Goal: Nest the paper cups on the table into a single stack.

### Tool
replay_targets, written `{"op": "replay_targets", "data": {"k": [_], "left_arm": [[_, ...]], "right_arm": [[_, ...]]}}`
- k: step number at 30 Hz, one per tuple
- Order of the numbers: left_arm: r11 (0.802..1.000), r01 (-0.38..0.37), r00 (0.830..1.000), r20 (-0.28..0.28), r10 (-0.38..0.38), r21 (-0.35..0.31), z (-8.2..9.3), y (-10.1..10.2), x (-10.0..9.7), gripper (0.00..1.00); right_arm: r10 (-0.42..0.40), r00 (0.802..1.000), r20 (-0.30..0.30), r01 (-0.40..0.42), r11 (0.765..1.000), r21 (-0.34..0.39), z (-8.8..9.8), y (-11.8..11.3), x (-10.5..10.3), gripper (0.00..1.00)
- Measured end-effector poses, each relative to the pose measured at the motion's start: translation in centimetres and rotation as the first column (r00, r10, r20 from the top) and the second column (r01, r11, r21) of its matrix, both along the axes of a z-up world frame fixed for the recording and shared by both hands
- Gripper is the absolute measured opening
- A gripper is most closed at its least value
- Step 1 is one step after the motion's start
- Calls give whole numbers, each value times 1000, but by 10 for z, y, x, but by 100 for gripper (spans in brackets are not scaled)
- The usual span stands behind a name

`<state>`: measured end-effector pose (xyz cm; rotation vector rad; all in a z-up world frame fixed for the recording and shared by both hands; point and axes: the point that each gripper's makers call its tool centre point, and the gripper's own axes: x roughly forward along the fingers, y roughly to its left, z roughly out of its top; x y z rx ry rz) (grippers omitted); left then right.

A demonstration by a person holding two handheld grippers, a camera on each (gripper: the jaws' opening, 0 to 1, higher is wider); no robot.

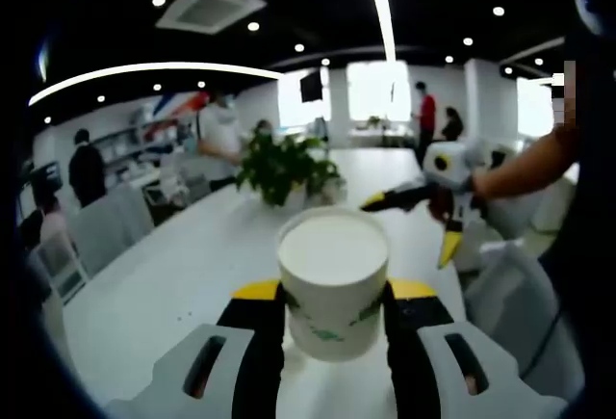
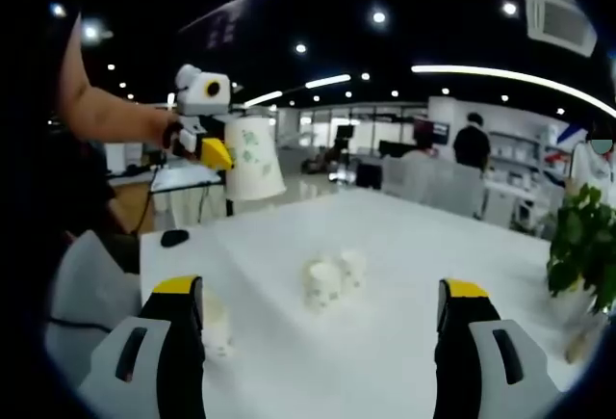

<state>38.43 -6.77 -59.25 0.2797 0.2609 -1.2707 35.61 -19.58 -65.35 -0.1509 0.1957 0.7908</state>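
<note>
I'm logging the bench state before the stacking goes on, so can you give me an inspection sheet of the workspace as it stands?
Surface: long white table, bare in most places.
Job's things: one paper cup held upright between the left gripper's jaws; three more cups stand on the table, two close together, one by the right gripper's jaw.
Clutter: potted plant; small dark object near the table edge.
Grippers: left shut on the cup, lifted; right gripper open, empty.
Cables: a dark cable beyond the table.
Surroundings: open office, people standing and seated, ceiling lights.
</note>
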Motion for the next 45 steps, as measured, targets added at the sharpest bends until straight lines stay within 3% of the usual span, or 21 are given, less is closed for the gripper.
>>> {"op": "replay_targets", "data": {"k": [11,23,28,41,45], "left_arm": [[997,66,998,-2,-66,-31,16,-18,-29,38],[994,103,995,-8,-103,-34,16,-23,-52,38],[993,114,993,-10,-114,-30,16,-24,-57,38],[992,123,992,-18,-124,-20,11,-21,-66,38],[992,119,993,-7,-119,-30,13,-21,-66,38]], "right_arm": [[31,999,15,-31,999,9,14,9,-1,100],[63,997,39,-64,997,45,35,18,-1,100],[75,997,22,-76,996,52,39,21,-3,97],[89,995,46,-91,994,52,50,22,-3,96],[95,995,37,-98,992,80,53,25,-4,95]]}}
